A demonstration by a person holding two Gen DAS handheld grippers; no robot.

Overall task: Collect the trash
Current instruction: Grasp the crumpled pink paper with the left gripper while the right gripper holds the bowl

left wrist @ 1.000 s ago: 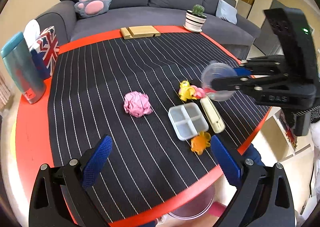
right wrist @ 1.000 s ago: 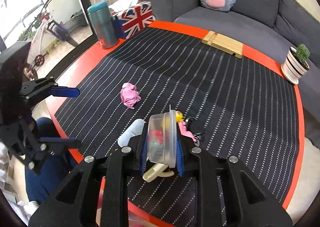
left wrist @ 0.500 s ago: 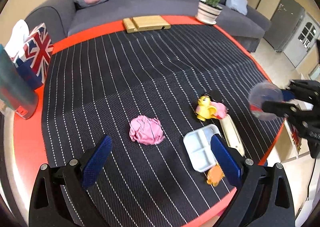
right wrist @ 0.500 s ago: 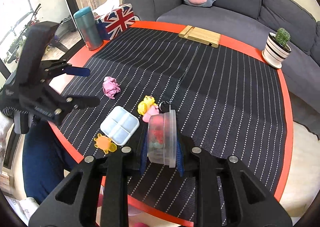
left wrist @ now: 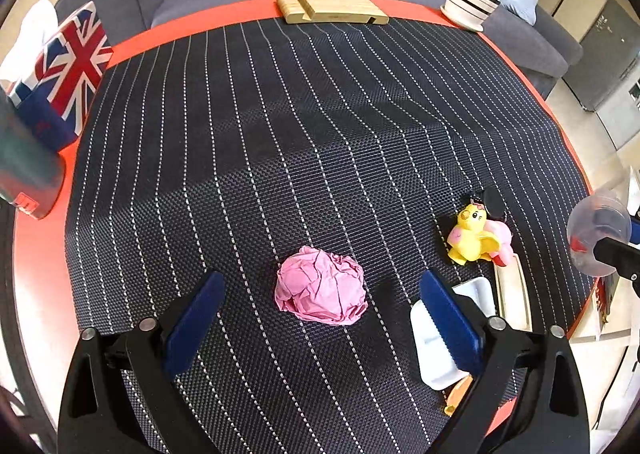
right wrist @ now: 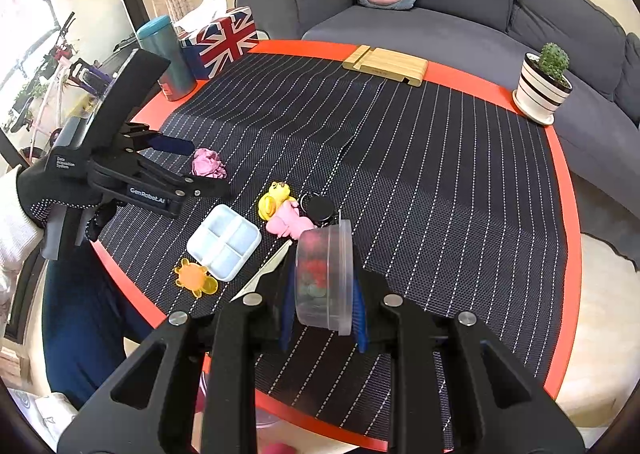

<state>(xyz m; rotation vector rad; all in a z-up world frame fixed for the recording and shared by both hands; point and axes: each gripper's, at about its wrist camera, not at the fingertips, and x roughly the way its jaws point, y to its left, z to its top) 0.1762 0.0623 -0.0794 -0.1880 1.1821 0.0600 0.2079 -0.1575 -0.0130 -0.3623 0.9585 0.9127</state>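
A crumpled pink paper ball point(left wrist: 322, 296) lies on the striped mat, between the blue pads of my left gripper point(left wrist: 320, 320). Its jaws are closing and stand clear of the paper on both sides. In the right wrist view the same pink paper ball point(right wrist: 208, 168) shows just past the left gripper point(right wrist: 200, 170). My right gripper point(right wrist: 322, 302) is shut on a clear plastic tub point(right wrist: 326, 278) with red scraps inside, held on its side over the table's near edge. That clear plastic tub point(left wrist: 598, 230) appears at the right rim of the left wrist view.
Near the front edge lie a yellow and pink duck toy point(right wrist: 280, 210), a white divided tray point(right wrist: 224, 240), an orange toy point(right wrist: 196, 278) and a white knife-like piece point(right wrist: 264, 274). A flag tissue box point(right wrist: 222, 40), teal tumbler point(right wrist: 168, 58), wooden stand point(right wrist: 384, 64) and potted cactus point(right wrist: 544, 86) ring the table.
My left gripper moved forward and down over the pink paper ball, which now sits between its pads, and its jaws narrowed a little. The right gripper with the tub drifted right earlier, then held still.
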